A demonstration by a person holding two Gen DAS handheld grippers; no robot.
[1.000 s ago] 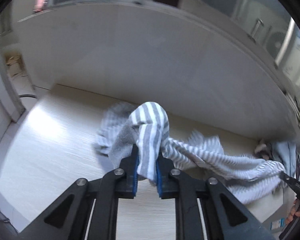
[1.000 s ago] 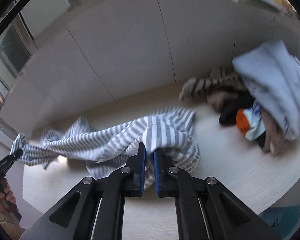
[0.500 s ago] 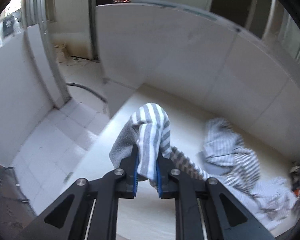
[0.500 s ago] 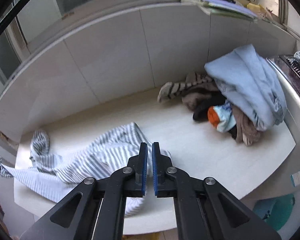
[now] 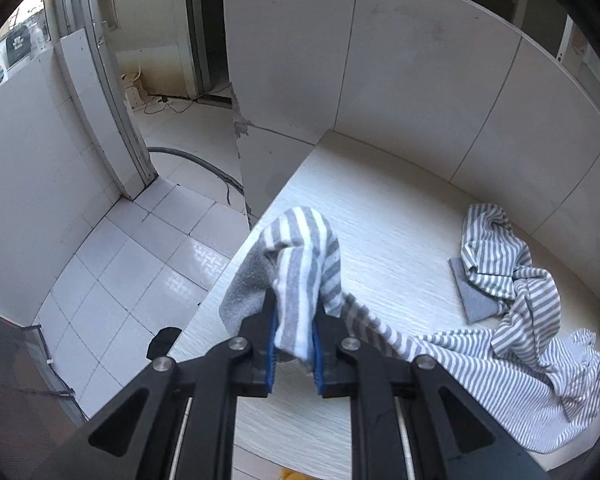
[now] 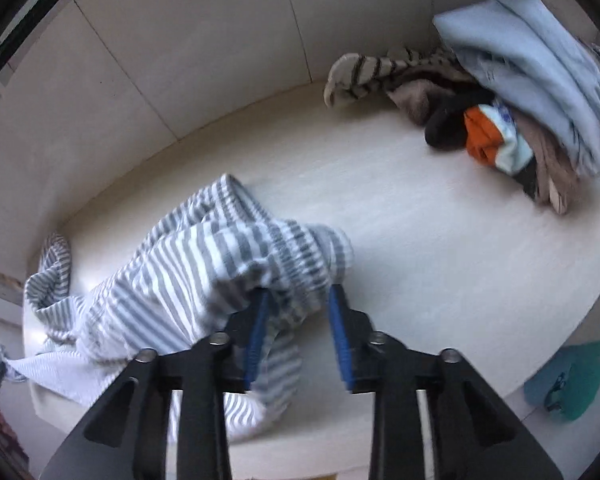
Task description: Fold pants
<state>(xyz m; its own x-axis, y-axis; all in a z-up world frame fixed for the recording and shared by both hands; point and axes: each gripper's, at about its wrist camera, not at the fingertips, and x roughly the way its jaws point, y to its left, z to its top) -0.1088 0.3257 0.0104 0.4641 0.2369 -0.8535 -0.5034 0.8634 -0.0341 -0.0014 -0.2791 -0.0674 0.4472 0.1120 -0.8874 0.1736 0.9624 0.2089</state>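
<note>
Left wrist view: left gripper (image 5: pixel 294 344) clamped narrow on a bunched end of the striped pants (image 5: pixel 500 344), near the table's (image 5: pixel 380 232) left edge; rest trailing crumpled across the tabletop to the right. Right wrist view: right gripper (image 6: pixel 298 338) with jaws opening, a fold of striped fabric between the blue pads (image 6: pixel 256 332), not visibly pinched; clothes pile (image 6: pixel 520 92) well apart at back right. Risk: closing on several bunched layers instead of one edge, giving a twisted, uneven fold; held end sagging off the table edge.
</note>
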